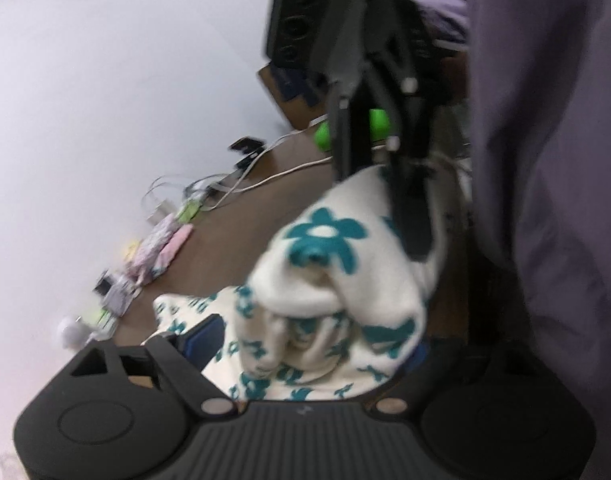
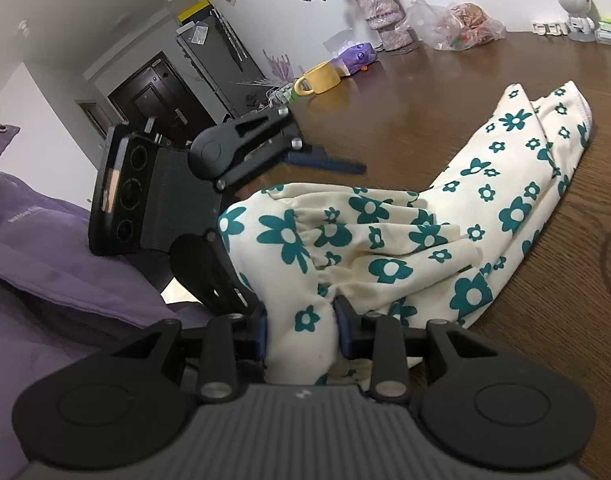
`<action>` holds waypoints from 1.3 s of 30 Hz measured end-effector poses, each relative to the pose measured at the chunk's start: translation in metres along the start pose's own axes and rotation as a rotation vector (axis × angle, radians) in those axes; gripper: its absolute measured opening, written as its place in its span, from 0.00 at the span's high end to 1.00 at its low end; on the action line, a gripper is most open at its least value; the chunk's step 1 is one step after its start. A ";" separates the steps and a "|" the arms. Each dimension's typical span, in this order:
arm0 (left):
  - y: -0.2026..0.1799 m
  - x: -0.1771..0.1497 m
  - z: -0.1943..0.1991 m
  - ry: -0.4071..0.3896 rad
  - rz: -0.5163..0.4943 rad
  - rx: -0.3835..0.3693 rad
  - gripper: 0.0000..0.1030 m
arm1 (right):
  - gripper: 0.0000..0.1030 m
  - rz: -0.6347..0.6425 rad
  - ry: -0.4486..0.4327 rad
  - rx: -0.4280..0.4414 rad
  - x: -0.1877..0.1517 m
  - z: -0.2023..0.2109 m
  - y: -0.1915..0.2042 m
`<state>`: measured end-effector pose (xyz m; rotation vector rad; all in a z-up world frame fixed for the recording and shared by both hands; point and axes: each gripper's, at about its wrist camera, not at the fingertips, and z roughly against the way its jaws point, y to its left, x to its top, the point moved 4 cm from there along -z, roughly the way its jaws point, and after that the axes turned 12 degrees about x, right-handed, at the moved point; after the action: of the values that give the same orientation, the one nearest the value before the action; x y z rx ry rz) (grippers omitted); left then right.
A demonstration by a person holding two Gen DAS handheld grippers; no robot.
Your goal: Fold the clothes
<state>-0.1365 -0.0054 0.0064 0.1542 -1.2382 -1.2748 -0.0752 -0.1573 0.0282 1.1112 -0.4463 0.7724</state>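
Note:
A cream garment with teal flowers (image 2: 405, 236) lies bunched on the brown wooden table (image 2: 405, 120), one end stretched to the far right. My right gripper (image 2: 303, 334) is shut on a fold of it at the near edge. In the left wrist view the garment (image 1: 325, 280) bulges between my left gripper's jaws (image 1: 317, 344), which stand wide apart with cloth filling the gap. The left gripper (image 2: 261, 160) shows in the right wrist view, and the right gripper (image 1: 377, 152) stands upright in the left wrist view, pinching the cloth's top.
A yellow mug (image 2: 319, 78), a purple toy (image 2: 355, 58), a vase of dried flowers (image 2: 385, 16) and a plastic bag (image 2: 457, 26) line the table's far edge. Cables and small packets (image 1: 165, 240) lie along the wall. My purple clothing (image 1: 545, 160) is at the side.

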 end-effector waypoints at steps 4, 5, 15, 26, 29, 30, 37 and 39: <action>-0.003 -0.001 -0.004 0.006 0.042 -0.128 0.56 | 0.68 -0.008 -0.011 -0.002 0.001 0.005 -0.001; -0.001 -0.002 -0.006 0.016 0.075 -0.158 0.61 | 0.67 -0.008 -0.014 -0.005 0.001 0.005 -0.001; 0.035 -0.025 0.000 0.053 0.474 -0.277 0.68 | 0.16 0.170 -0.251 -0.230 -0.006 0.043 0.018; 0.071 -0.045 -0.020 0.087 0.808 -0.450 0.69 | 0.09 0.302 -0.330 -0.147 -0.030 0.058 0.026; 0.080 -0.052 -0.022 0.081 0.896 -0.470 0.69 | 0.08 0.312 -0.301 -0.115 -0.033 0.055 0.026; 0.082 -0.053 -0.023 0.082 0.920 -0.483 0.69 | 0.08 0.318 -0.296 -0.128 -0.033 0.052 0.026; 0.085 -0.053 -0.032 0.119 0.999 -0.577 0.69 | 0.43 0.234 -0.272 -0.122 -0.023 0.019 0.001; 0.088 -0.054 -0.037 0.143 1.018 -0.570 0.65 | 0.63 0.084 -0.299 -0.031 -0.019 0.019 -0.015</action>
<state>-0.0432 0.0502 0.0187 -0.7062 -0.6123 -0.6373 -0.0760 -0.1840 0.0134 1.1897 -0.7578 0.6712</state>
